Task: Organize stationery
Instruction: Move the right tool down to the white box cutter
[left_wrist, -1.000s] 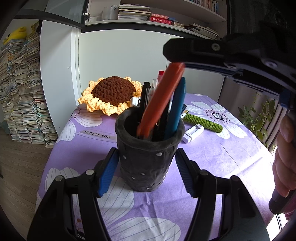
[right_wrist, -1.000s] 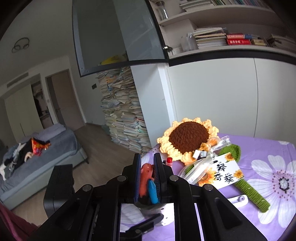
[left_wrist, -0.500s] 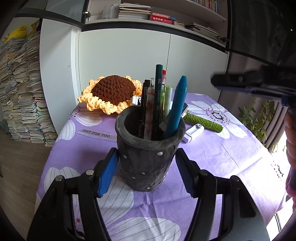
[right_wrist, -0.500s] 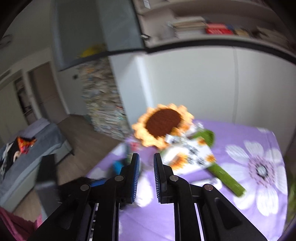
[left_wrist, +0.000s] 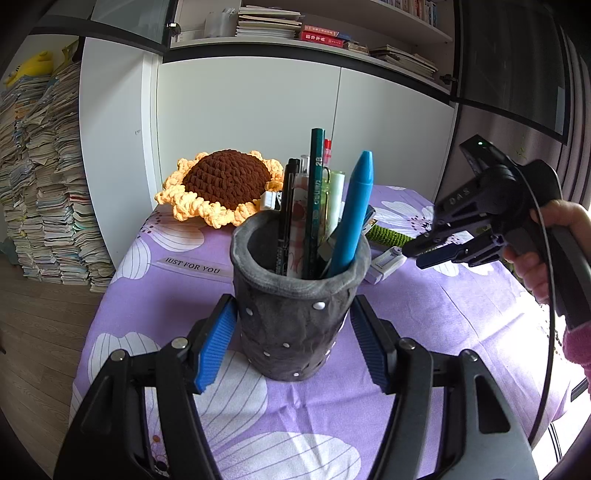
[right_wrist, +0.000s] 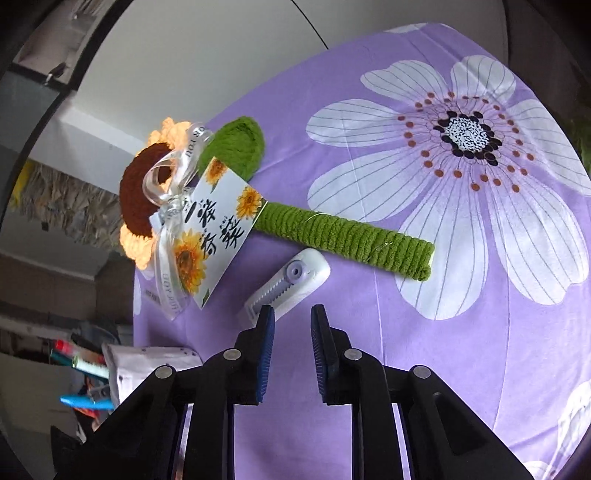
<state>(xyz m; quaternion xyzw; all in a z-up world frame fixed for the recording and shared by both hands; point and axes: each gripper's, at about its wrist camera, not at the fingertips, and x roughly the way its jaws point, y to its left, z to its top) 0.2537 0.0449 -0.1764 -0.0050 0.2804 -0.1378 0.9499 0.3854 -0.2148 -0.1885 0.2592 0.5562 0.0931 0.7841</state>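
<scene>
A dark grey pen holder (left_wrist: 295, 317) stands on the purple flowered cloth, between the open fingers of my left gripper (left_wrist: 293, 343), which do not clearly touch it. It holds several pens, among them a blue crayon (left_wrist: 352, 218) and a green pencil (left_wrist: 316, 184). A white correction tape (right_wrist: 286, 286) lies on the cloth; it also shows in the left wrist view (left_wrist: 386, 260). My right gripper (right_wrist: 292, 325) hangs just above it, slightly open and empty; it shows in the left wrist view (left_wrist: 421, 254) to the holder's right.
A crocheted sunflower (left_wrist: 225, 188) with a green stem (right_wrist: 347, 236) and a paper tag (right_wrist: 214, 229) lies behind the holder. A white cabinet stands at the back. Stacks of books (left_wrist: 44, 177) rise on the floor to the left. The table edges are close.
The orange pen held by my right gripper one second ago is no longer in its jaws or in view. The right gripper has swung right and down over the correction tape. The left has not moved.
</scene>
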